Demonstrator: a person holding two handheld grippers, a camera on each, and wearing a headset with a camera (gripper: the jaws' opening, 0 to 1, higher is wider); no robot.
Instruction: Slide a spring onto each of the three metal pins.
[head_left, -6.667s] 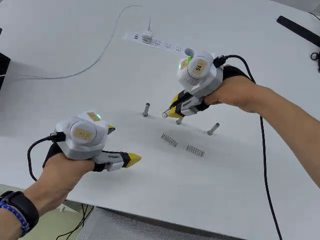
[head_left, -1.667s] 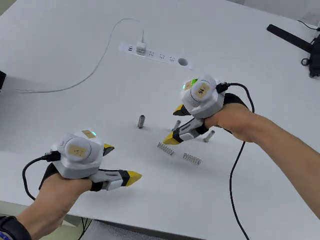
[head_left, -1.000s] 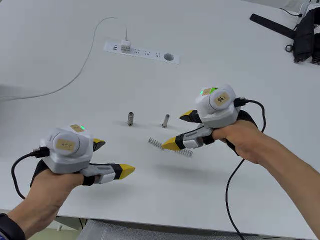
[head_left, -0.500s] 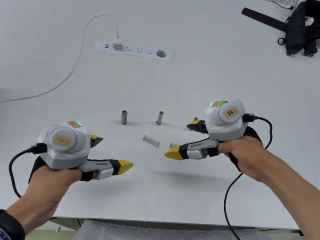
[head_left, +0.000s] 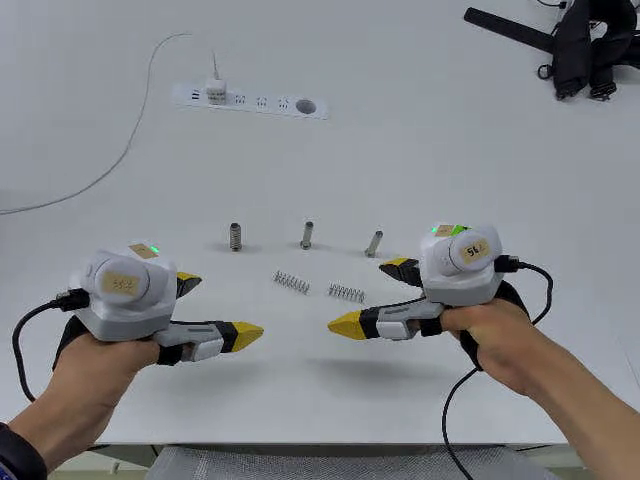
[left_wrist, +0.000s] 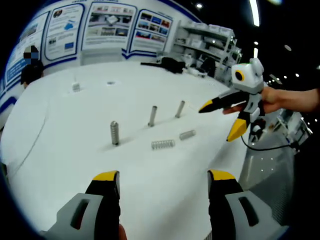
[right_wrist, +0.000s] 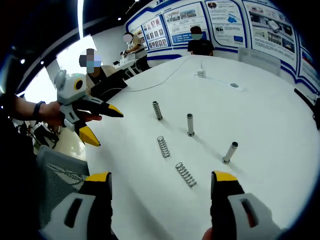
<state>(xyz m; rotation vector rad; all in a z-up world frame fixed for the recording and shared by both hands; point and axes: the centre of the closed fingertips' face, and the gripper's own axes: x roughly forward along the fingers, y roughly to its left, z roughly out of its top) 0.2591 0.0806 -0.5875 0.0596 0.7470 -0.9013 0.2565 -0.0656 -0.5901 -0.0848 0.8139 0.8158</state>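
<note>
Left gripper (head_left: 220, 306) and right gripper (head_left: 370, 296) hung level over the smooth white tabletop (head_left: 420, 140), jaws spread and empty.
Their yellow tips pointed inward. Beyond them, one coiled wire spring (head_left: 291, 282) and a second spring (head_left: 347, 293) lay flat before three short steel cylinders: left pin (head_left: 235, 236) sleeved in a coil, middle pin (head_left: 307, 234) bare, right pin (head_left: 374, 243) leaning.

Low down, the left gripper (left_wrist: 164, 177), yellow-tipped jaws wide apart, nothing between them. On the white table (left_wrist: 65, 160), three metal pins standing in a row: the nearest pin (left_wrist: 114, 133) with a spring around it, the middle pin (left_wrist: 153, 115) and the far pin (left_wrist: 179, 108) bare. Just beside them, one loose spring (left_wrist: 162, 144) and a second loose spring (left_wrist: 187, 134), both lying flat. Off to the right, the right gripper (left_wrist: 218, 120) in a hand (left_wrist: 280, 98), jaws apart too.
</note>
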